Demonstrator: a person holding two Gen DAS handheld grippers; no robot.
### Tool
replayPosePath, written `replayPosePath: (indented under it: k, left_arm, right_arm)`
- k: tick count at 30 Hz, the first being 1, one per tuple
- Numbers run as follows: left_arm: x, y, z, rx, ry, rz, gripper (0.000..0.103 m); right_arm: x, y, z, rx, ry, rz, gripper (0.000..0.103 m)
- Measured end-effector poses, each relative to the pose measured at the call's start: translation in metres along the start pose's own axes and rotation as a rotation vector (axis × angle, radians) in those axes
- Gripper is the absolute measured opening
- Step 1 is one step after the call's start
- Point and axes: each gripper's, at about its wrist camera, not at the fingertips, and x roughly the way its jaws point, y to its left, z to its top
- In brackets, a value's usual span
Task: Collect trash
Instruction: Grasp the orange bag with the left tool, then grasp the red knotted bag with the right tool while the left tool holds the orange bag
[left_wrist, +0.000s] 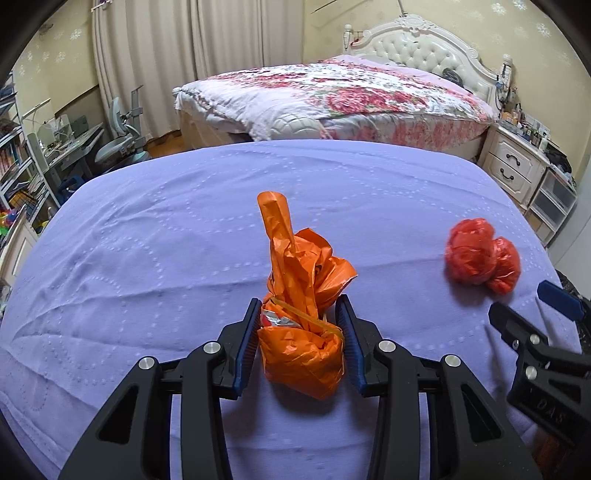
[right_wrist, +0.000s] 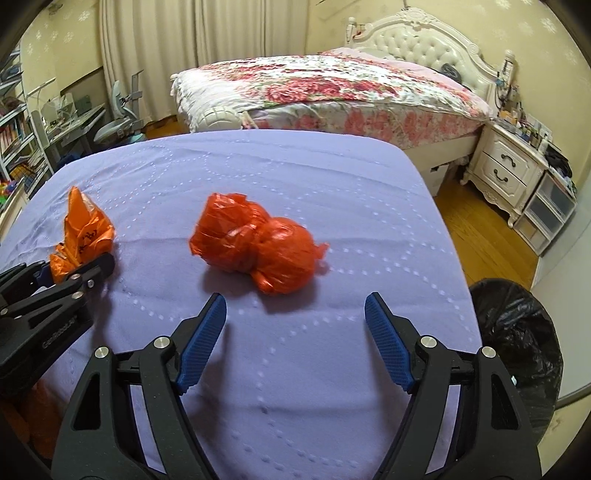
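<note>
Soft, warm indoor light fills both views, fairly even and without harsh glare. The red bag (right_wrist: 256, 245) looks slightly smeared by motion blur and casts a soft shadow toward 6 o'clock on the lavender cover (right_wrist: 295, 177). Fisheye distortion bows the bed (left_wrist: 343, 96) and curtains (left_wrist: 177, 55) toward the rims, and dark vignetting cuts the corners. Small highlights glint on the finger bolts.

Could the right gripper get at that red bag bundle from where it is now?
Probably yes. The right gripper has its jaws open and empty, and the red bag bundle lies just ahead on the purple cover with nothing between them. The left gripper is off to the side, closed on the orange bag.
</note>
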Motion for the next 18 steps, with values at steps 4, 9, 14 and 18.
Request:
replayPosePath:
  k: [4, 9, 14, 18]
  left_arm:
    - [-0.002, 0.019, -0.005, -0.018, 0.0, 0.011, 0.041]
    - [-0.005, 0.032, -0.006, -0.019, -0.017, 0.036, 0.041]
    - [-0.004, 0.043, -0.007, -0.036, -0.015, 0.033, 0.041]
    - [-0.003, 0.044, -0.007, -0.04, -0.018, 0.027, 0.041]
  right_arm:
    - [0.009, 0.009, 0.01, -0.011, 0.002, 0.006, 0.079]
    - [0.022, 0.017, 0.022, -0.017, 0.017, 0.009, 0.08]
    - [0.033, 0.02, 0.034, -0.005, 0.029, 0.01, 0.081]
    - [0.036, 0.024, 0.036, -0.008, 0.034, 0.0, 0.064]
